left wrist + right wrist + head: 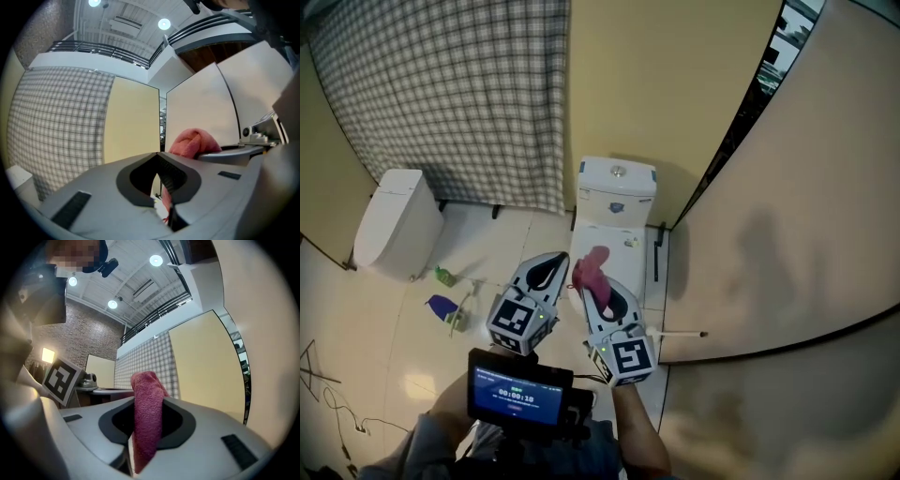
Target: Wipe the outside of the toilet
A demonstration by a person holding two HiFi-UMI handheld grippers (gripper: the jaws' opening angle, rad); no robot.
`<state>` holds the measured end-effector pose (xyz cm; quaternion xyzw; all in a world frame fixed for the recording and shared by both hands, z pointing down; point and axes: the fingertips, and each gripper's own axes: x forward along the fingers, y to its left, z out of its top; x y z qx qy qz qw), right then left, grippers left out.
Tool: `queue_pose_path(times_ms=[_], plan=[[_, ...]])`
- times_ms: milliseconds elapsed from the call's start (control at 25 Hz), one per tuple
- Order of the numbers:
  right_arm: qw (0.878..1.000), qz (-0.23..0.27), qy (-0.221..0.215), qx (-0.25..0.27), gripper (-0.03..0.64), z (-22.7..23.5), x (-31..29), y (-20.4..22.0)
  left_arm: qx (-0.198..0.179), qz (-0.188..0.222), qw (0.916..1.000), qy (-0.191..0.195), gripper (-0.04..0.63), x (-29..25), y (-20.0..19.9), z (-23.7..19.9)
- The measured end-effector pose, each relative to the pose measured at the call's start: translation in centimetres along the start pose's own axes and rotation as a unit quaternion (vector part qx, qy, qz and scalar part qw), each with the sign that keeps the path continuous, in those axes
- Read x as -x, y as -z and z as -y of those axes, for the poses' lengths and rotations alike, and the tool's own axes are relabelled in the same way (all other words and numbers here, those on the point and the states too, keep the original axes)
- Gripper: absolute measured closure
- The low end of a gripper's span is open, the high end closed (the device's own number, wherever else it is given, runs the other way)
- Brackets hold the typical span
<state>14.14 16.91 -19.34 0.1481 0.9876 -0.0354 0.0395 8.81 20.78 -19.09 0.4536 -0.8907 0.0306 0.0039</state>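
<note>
The toilet (623, 239) stood against the yellow wall (656, 75), lid down, just ahead of both claws. The right claw (146, 427) pinched a pink cloth (147, 399); the left claw (161, 178) was pressed together, empty. Overlapping strokes from the tank (617, 187) downward would probably serve best. A checked curtain (450, 84) hung over the pale floor (412, 337).

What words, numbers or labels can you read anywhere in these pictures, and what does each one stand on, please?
"00:00:10": on the dark screen at the bottom of the head view; the smaller lines above and below it are too blurred to read.
Blue sticker on the toilet tank: too small to read.
Green bottle on the floor: print not legible.
Square markers: patterns only, no letters.
</note>
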Motion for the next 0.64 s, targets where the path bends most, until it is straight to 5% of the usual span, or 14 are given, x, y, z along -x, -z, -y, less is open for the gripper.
queue_pose_path(times_ms=[640], plan=[[0.999,-0.018,0.011,0.029,0.531,-2.0,-0.1,-1.1,0.019,0.018,0.9996,0.002,0.588,1.9,-2.1,-1.6]])
